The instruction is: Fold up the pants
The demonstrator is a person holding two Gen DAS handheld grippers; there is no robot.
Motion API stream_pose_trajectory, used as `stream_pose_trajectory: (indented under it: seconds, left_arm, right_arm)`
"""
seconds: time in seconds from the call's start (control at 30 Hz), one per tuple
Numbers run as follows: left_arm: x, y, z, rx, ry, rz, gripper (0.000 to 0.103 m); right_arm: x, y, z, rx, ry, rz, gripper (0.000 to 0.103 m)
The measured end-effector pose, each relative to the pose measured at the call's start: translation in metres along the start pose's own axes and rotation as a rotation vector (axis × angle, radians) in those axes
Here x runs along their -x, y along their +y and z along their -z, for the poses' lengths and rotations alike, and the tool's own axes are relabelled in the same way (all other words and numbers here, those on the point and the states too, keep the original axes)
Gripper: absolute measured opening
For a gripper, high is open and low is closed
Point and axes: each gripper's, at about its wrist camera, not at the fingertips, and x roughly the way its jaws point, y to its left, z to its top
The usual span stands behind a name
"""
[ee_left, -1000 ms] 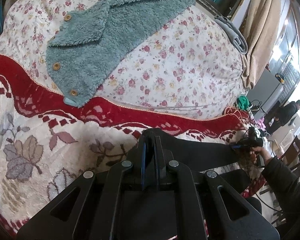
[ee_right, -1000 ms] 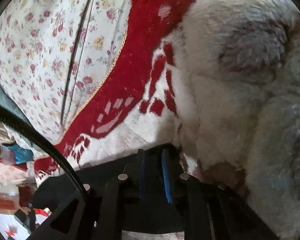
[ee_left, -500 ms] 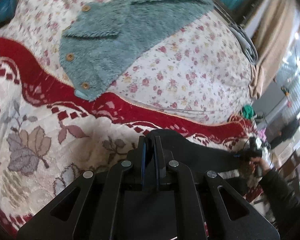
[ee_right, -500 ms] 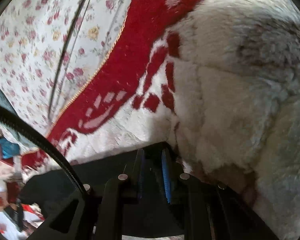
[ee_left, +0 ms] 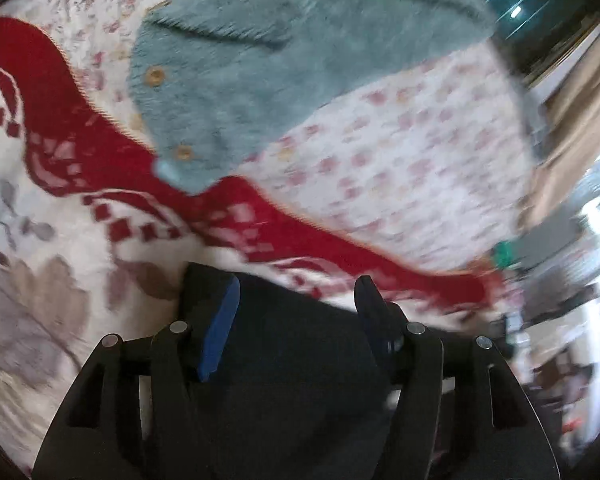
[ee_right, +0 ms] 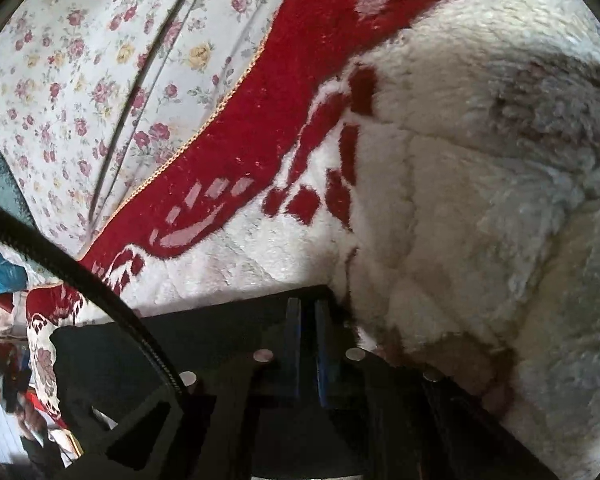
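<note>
While opening, left hand-held gripper straddles black pants, pads clear of fabric. Right hand-held gripper, closing, pinches pants on plush blanket.

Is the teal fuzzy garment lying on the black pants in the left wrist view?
No, the teal garment lies farther back on the floral sheet, apart from the black pants.
</note>
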Motion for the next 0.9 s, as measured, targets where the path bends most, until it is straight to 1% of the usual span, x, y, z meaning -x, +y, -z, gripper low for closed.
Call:
stream_pose_trajectory:
  seconds: [0.07, 0.1, 0.13, 0.17, 0.23, 0.27, 0.37, 0.4, 0.43, 0.47, 0.5, 0.53, 0.6, 0.63, 0.7, 0.77, 0.83, 0.9]
  left_arm:
    - [-0.021, 0.016, -0.006, 0.013, 0.068, -0.095, 0.059]
    - [-0.031, 0.024, -0.007, 0.027, 0.111, -0.122, 0.059]
    - [-0.039, 0.031, -0.007, 0.037, 0.139, -0.134, 0.059]
    - [-0.047, 0.036, -0.007, 0.042, 0.161, -0.131, 0.059]
    - [-0.062, 0.043, -0.006, 0.061, 0.204, -0.085, 0.059]
    - [-0.069, 0.046, -0.004, 0.073, 0.211, -0.069, 0.059]
    - [-0.082, 0.051, -0.001, 0.089, 0.218, -0.055, 0.059]
    - [-0.083, 0.051, 0.0, 0.09, 0.211, -0.049, 0.059]
    - [-0.082, 0.048, 0.001, 0.069, 0.188, -0.054, 0.053]
    - [-0.08, 0.042, 0.001, 0.032, 0.166, -0.053, 0.044]
    - [-0.081, 0.037, 0.0, 0.002, 0.163, -0.059, 0.025]
    - [-0.08, 0.028, 0.002, -0.046, 0.162, -0.08, 0.014]
    - [-0.079, 0.007, 0.005, -0.147, 0.137, -0.149, 0.011]
    - [-0.076, 0.002, 0.006, -0.16, 0.122, -0.165, 0.01]
    - [-0.06, -0.011, 0.006, -0.173, 0.062, -0.174, 0.01]
    - [-0.034, -0.023, 0.007, -0.168, -0.006, -0.143, 0.01]
    - [-0.015, -0.031, 0.011, -0.169, -0.046, -0.12, 0.01]
    - [0.008, -0.043, 0.02, -0.176, -0.076, -0.082, 0.01]
  right_arm:
    - [0.0, 0.001, 0.0, 0.012, 0.001, 0.003, 0.005]
    - [0.0, 0.0, 0.0, 0.012, 0.003, 0.003, 0.005]
    - [0.0, 0.0, 0.001, 0.009, 0.005, 0.004, 0.005]
    - [0.0, 0.0, 0.0, 0.006, 0.008, 0.005, 0.005]
    - [0.0, 0.0, 0.0, 0.002, 0.013, 0.006, 0.005]
    - [-0.001, -0.001, -0.001, 0.0, 0.016, 0.005, 0.005]
    - [-0.001, -0.001, -0.002, -0.009, 0.02, 0.0, 0.005]
    - [-0.001, -0.002, -0.002, -0.012, 0.02, -0.002, 0.005]
    - [0.0, -0.002, -0.003, -0.013, 0.02, -0.003, 0.005]
    - [0.0, -0.002, -0.002, -0.014, 0.019, -0.005, 0.005]
    - [0.0, -0.002, -0.002, -0.013, 0.018, -0.008, 0.005]
    - [0.001, -0.002, -0.002, -0.011, 0.013, -0.015, 0.005]
    - [0.005, -0.003, -0.001, -0.009, -0.005, -0.033, 0.004]
    - [0.008, -0.004, -0.001, -0.005, -0.017, -0.043, 0.003]
    - [0.016, -0.005, 0.002, -0.005, -0.048, -0.053, 0.003]
    - [0.027, -0.006, 0.004, 0.0, -0.08, -0.058, 0.002]
    - [0.042, -0.008, 0.01, 0.006, -0.108, -0.079, 0.002]
    - [0.057, -0.009, 0.017, 0.022, -0.129, -0.097, 0.002]
